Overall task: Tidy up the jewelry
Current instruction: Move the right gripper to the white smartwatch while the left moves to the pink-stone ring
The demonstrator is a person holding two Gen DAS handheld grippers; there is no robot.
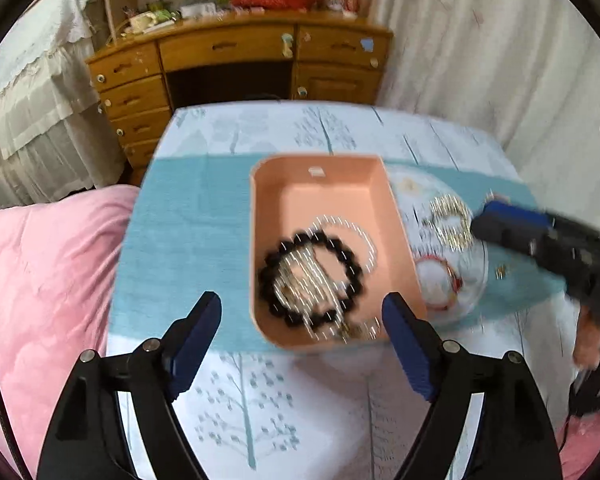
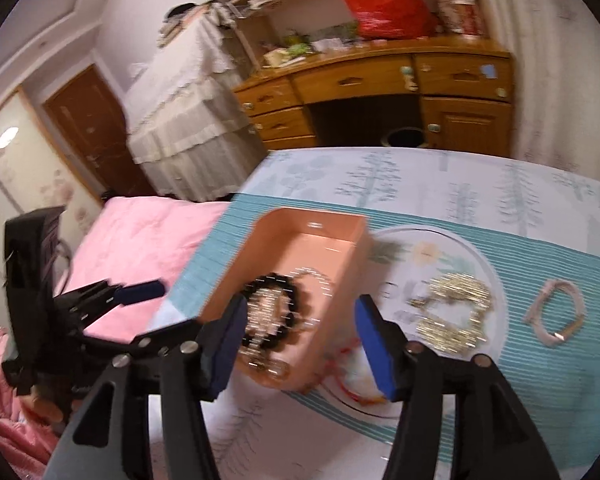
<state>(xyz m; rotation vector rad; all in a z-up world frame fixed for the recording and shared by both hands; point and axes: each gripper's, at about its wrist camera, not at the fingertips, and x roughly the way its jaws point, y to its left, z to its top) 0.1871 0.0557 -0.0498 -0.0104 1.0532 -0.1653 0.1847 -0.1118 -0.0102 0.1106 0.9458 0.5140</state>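
Two containers sit side by side on a table covered by a tree-print cloth with a teal woven mat on top. Seen from the left wrist, a peach rectangular tray with rounded corners holds a black bead bracelet, a thin silvery ring of chain behind it, and blurred glittering chains inside the bead loop. Just right of the tray, touching its edge, a clear glass plate holds a gold chain bracelet and a red cord bracelet. The left gripper hangs above the tray's near end, angled steeply down, its blue pads wide apart with nothing between them. The right gripper reaches in from the right over the plate; motion blur hides its jaws here.

From the right wrist, the right gripper points down over the tray's right wall, blue pads apart and empty. The black bead bracelet lies in the tray; the gold chain bracelet lies on the plate. A pale pink bracelet lies alone on the mat, right of the plate. The left gripper shows at left above a pink quilt.
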